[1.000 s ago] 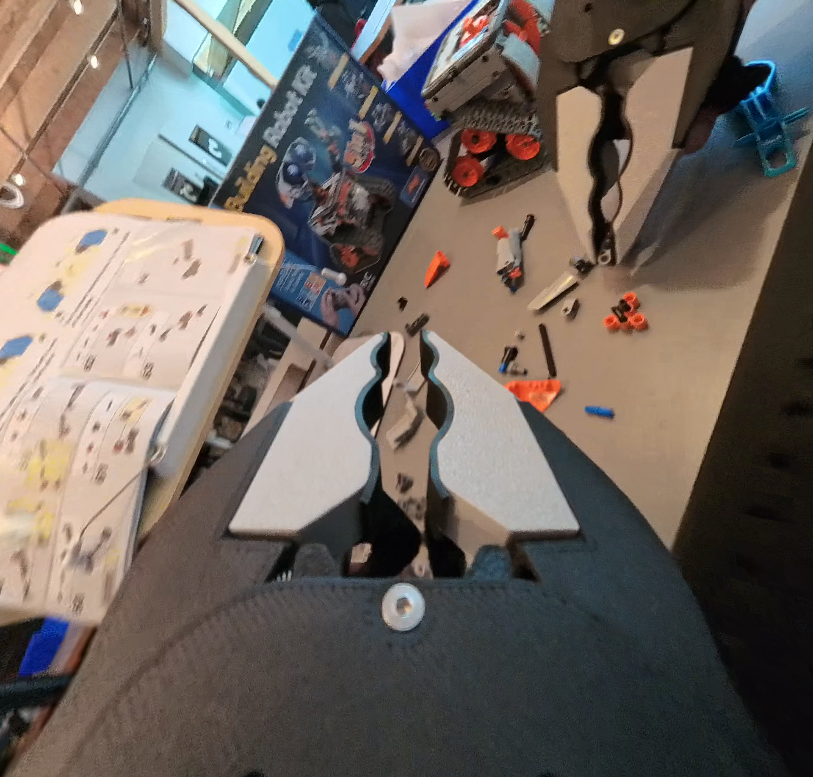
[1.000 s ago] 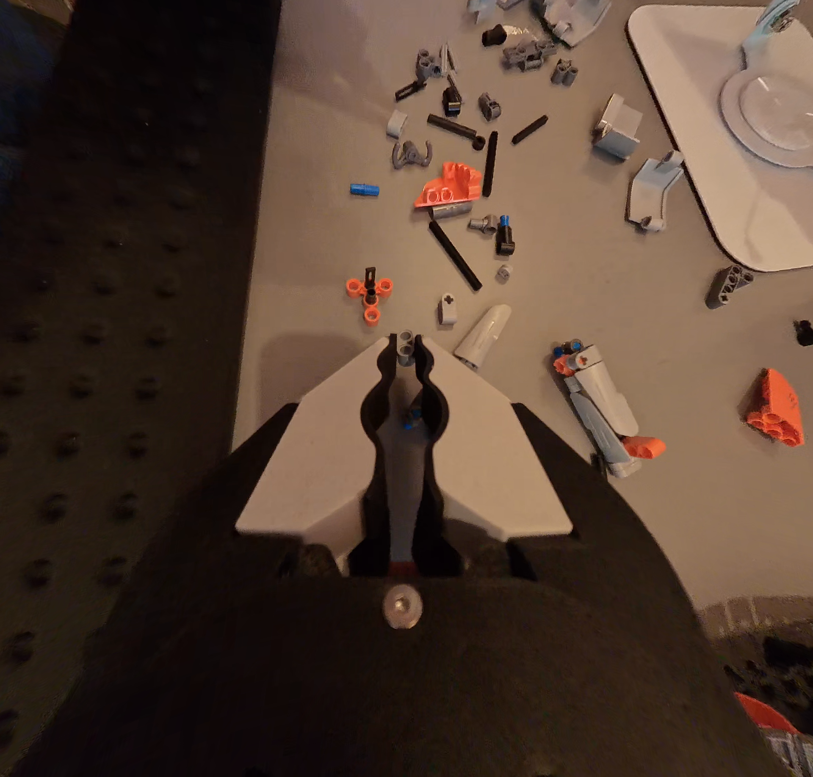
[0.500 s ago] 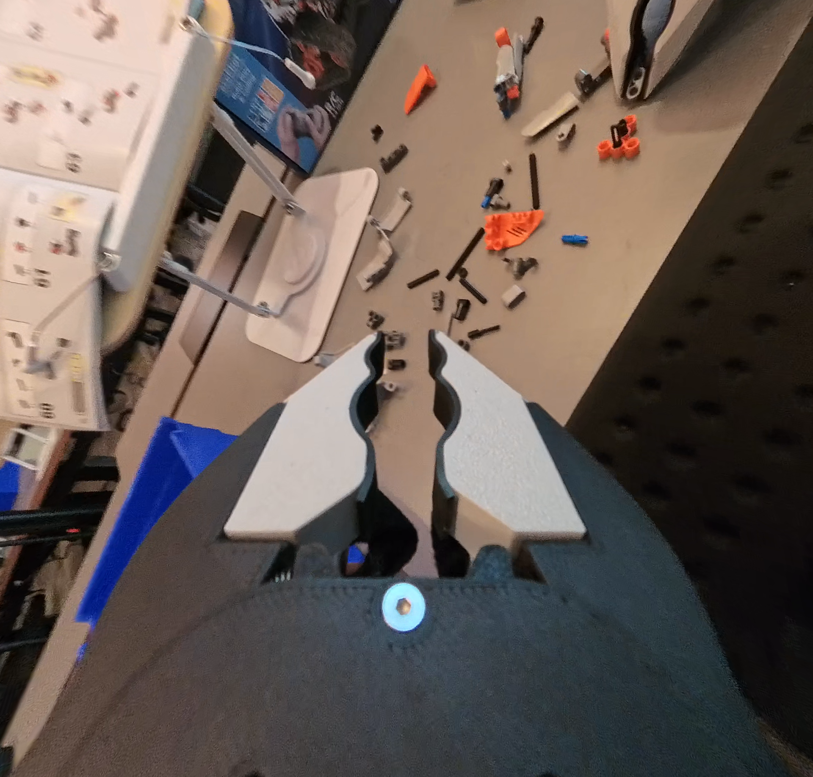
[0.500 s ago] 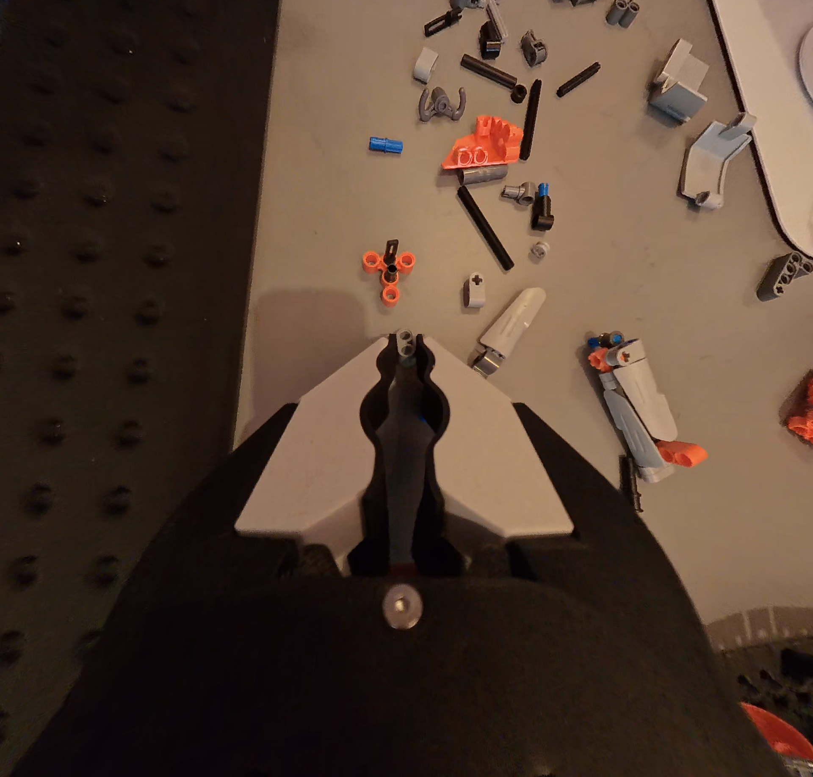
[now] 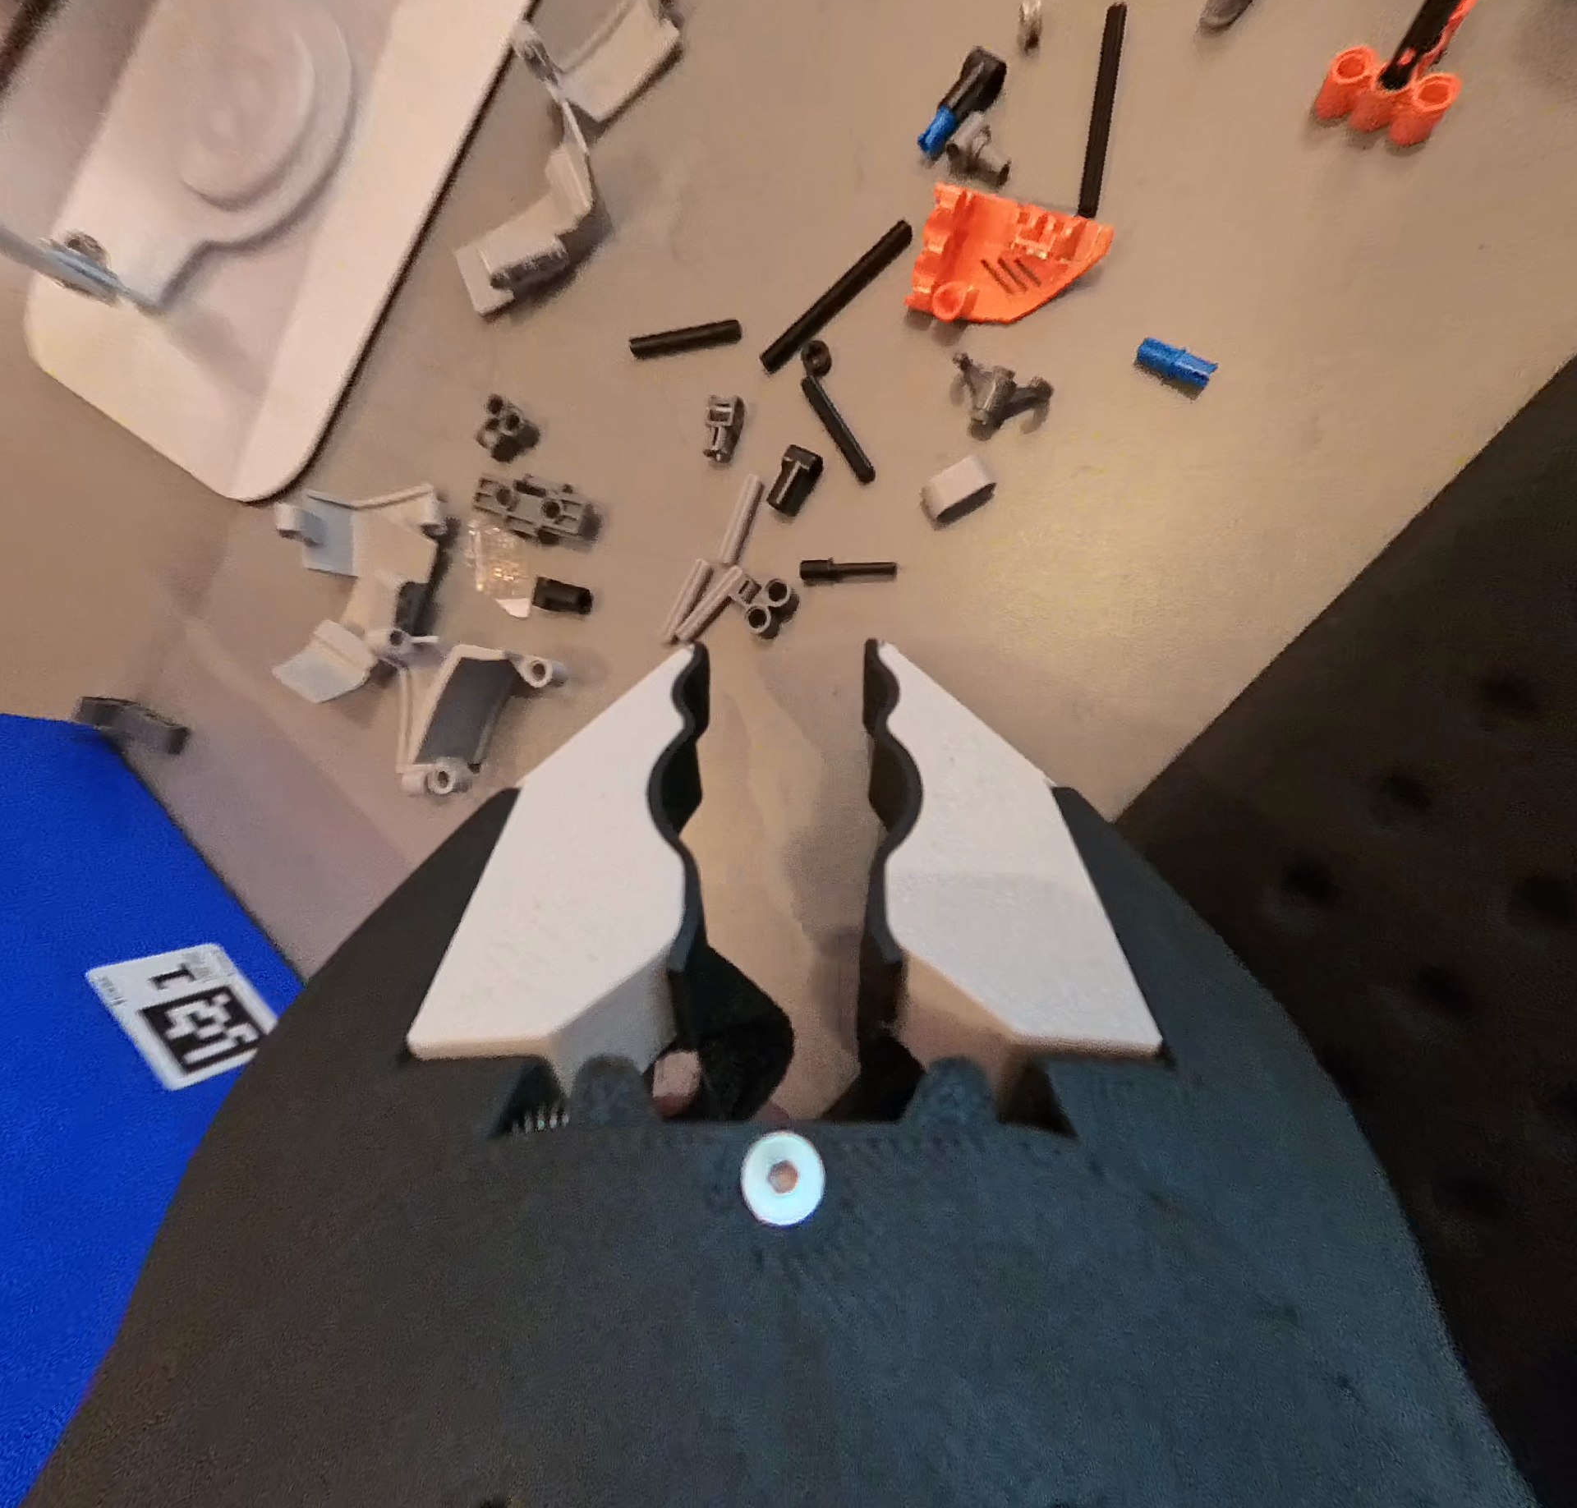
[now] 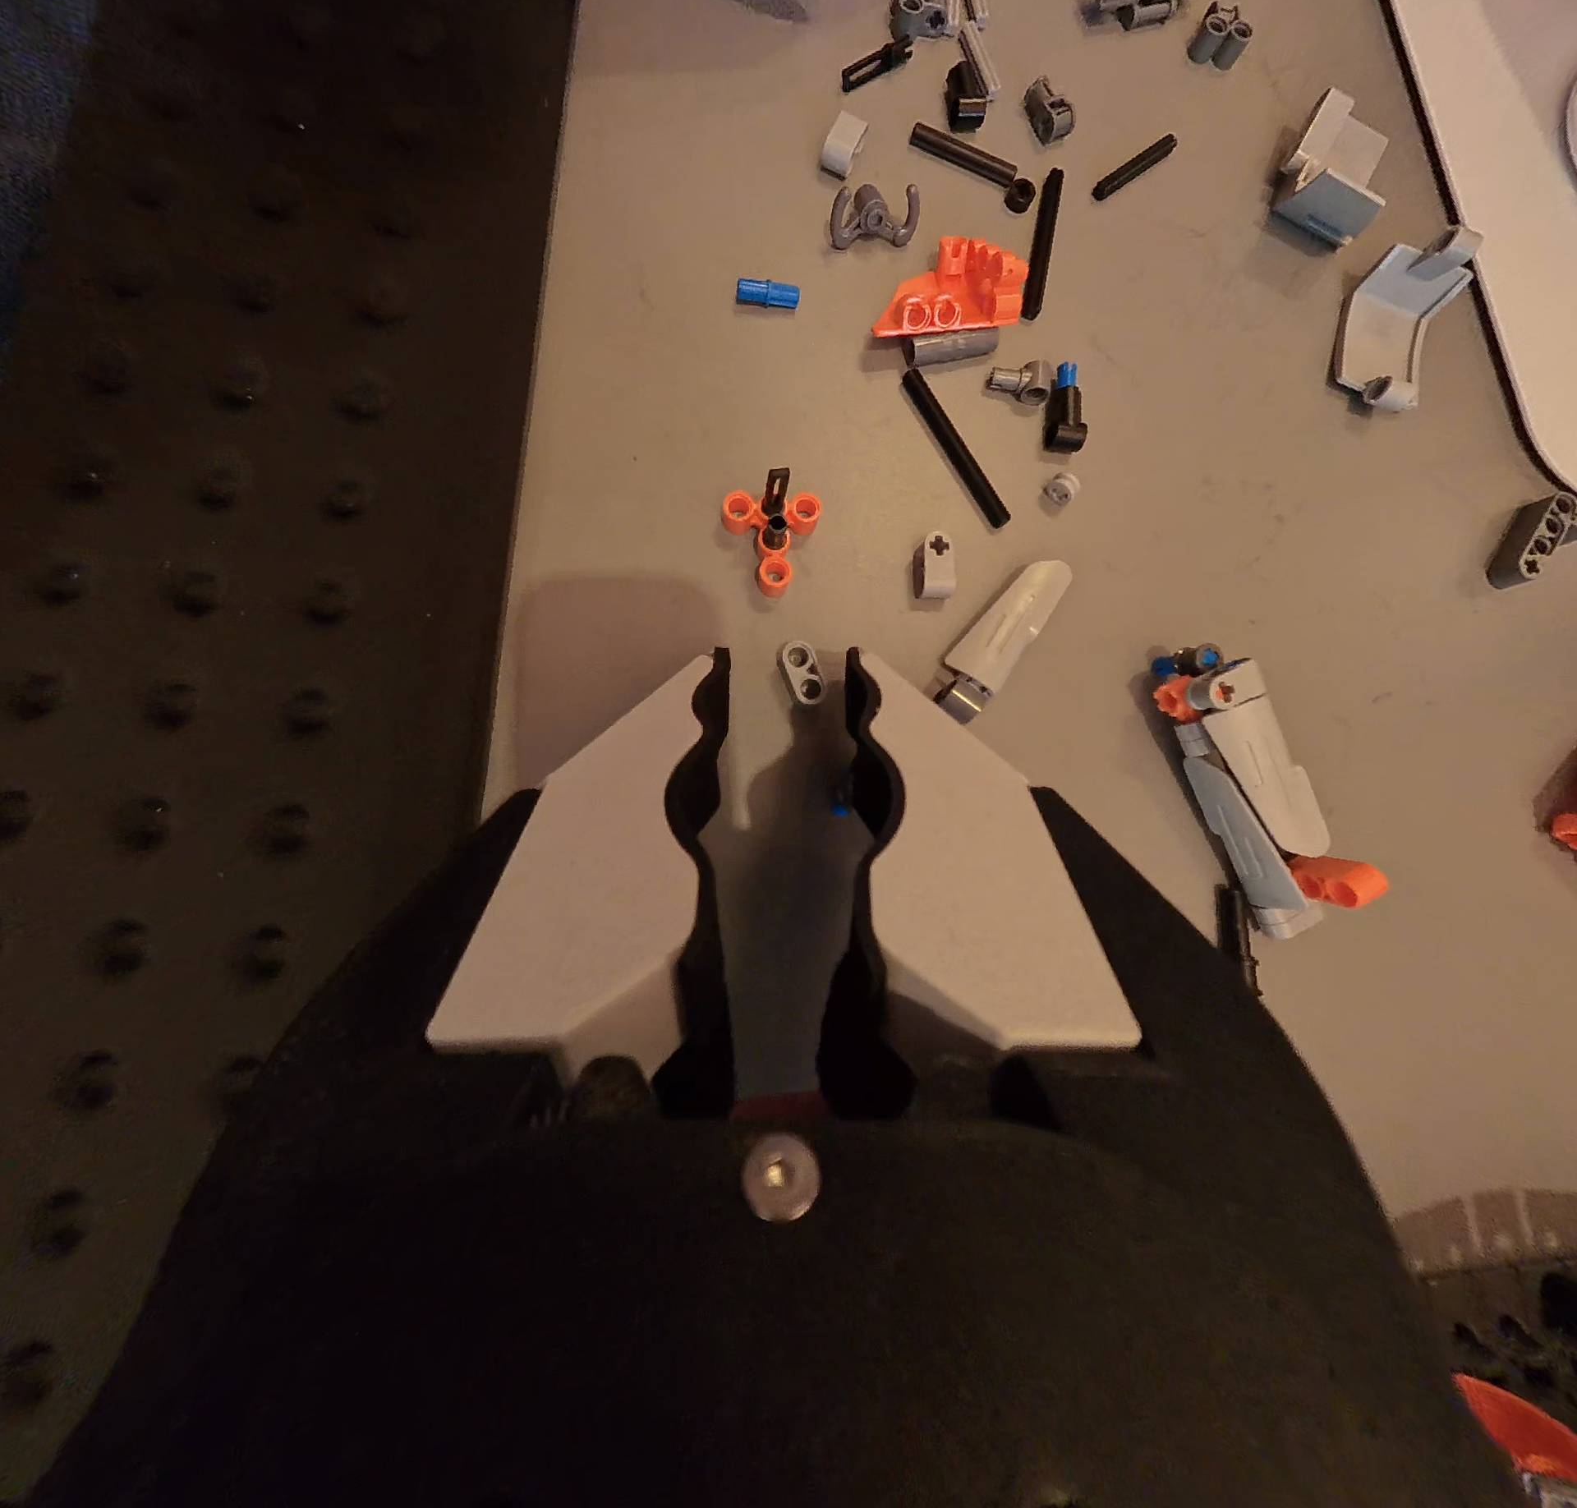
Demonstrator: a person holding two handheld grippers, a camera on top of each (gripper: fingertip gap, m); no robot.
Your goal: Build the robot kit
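My right gripper [image 6: 787,669] is open, low over the grey table [image 6: 648,409]. A small light-grey two-hole connector [image 6: 802,673] lies on the table between its fingertips, with a gap to each pad. A small blue-tipped bit [image 6: 840,803] shows by the inner side of the right finger. An orange three-lobed piece with a black pin [image 6: 772,533] lies just ahead. My left gripper [image 5: 785,665] is open and empty above the table. Several light-grey axles [image 5: 704,601] and a dark-grey double connector [image 5: 768,605] lie just beyond its tips.
Loose parts are scattered about: an orange panel [image 5: 998,259], a blue pin [image 5: 1176,360], black axles [image 5: 836,294] and grey shell pieces [image 5: 384,579]. A white stand base [image 5: 213,213], a blue bin [image 5: 77,912] and a black studded mat [image 6: 256,443] border the table. A small grey-orange assembly [image 6: 1246,793] lies at the right. Across from one pair of fingers to the other is roughly 20 cm.
My right gripper was shut on the grey two-hole connector; its jaws have opened and the piece now lies free between them. My left gripper swung down toward the table and opened wider.
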